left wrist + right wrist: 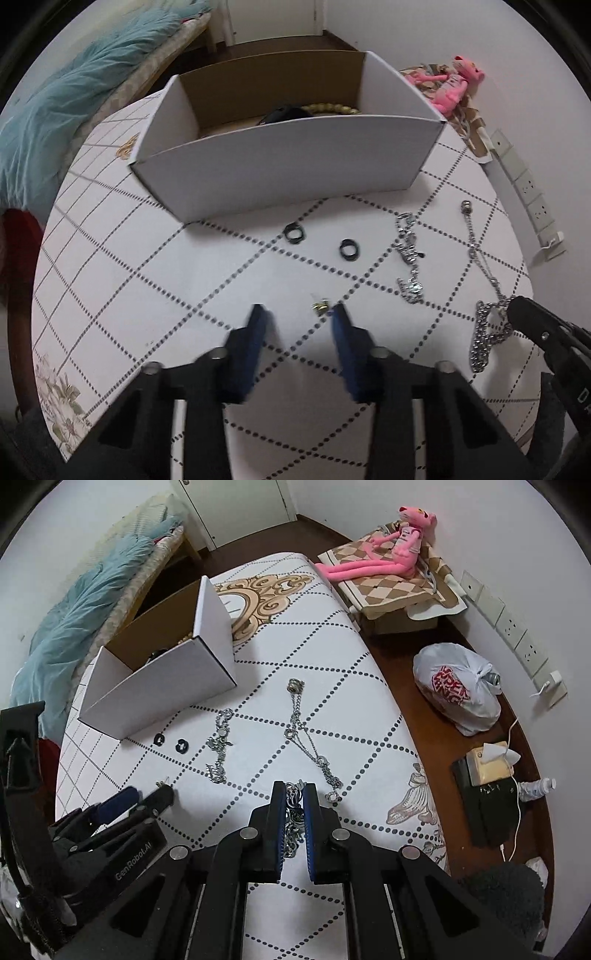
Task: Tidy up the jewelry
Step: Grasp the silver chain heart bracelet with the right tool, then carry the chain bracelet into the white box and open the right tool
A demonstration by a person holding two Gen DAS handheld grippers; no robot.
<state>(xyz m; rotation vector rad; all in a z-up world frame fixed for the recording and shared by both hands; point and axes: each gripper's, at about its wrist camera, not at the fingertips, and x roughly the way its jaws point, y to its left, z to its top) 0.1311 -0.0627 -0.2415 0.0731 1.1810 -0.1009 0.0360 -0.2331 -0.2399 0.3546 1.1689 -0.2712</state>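
**Jewelry on patterned table, both grippers down near the front edge**

The left gripper [297,314] is being held over the table [155,295] near its front edge, pointing steeply down. Its blue pads are seen spread apart in the left wrist view, slightly blurred; a small gold earring [320,306] is lying between them, just beside the right-hand pad, and contact cannot be told.

The right gripper [294,794] is being held further right along the front edge. Its jaws are pressed nearly together, pinching a silver chain [291,812], part of which is seen trailing below the pads.

A white cardboard box [288,162] is standing toward the back left of the table, open at the top, with gold beads [330,109] and a dark item [282,112] inside. Two black rings [291,232] are lying apart just in front of the box. A silver charm bracelet [408,254] and a long silver necklace [306,734] are laid out toward the right edge.
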